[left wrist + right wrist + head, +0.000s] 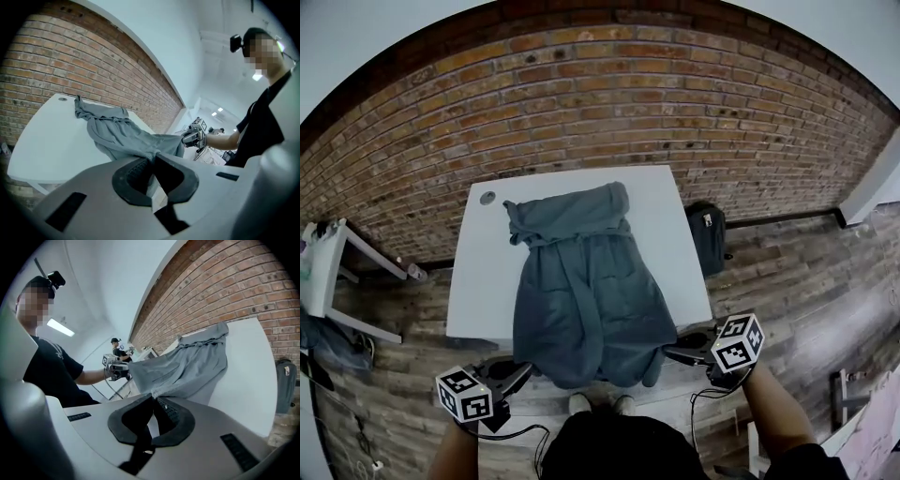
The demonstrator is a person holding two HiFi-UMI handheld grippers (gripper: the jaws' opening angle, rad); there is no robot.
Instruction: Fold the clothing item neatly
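The grey garment (586, 281) lies lengthwise on the white table (483, 272), with its hem held up over the 6 o'clock edge. The left gripper (523, 371) is clamped tight on the hem's 7 o'clock corner, and the right gripper (671, 353) on its 5 o'clock corner. Bare tabletop flanks the cloth at 9 and 3 o'clock; a black bag (709, 236) sits on the floor just beside the table's 3 o'clock edge

Location type: indoor lab for recording manipulation data, loft style.

Indicators:
- A bare brick wall (609, 94), plank floor (787, 272), plain white wall (154, 42) and strip ceiling lights (60, 327).
- A single white table (478, 272) near the brick wall, with a backpack (709, 236) on the floor beside it.
- The operator wears a head camera (55, 280) and carries a left gripper (523, 371) and right gripper (668, 352), both with marker cubes and trailing cables (525, 433).
- A second person (116, 346) is visible further back.
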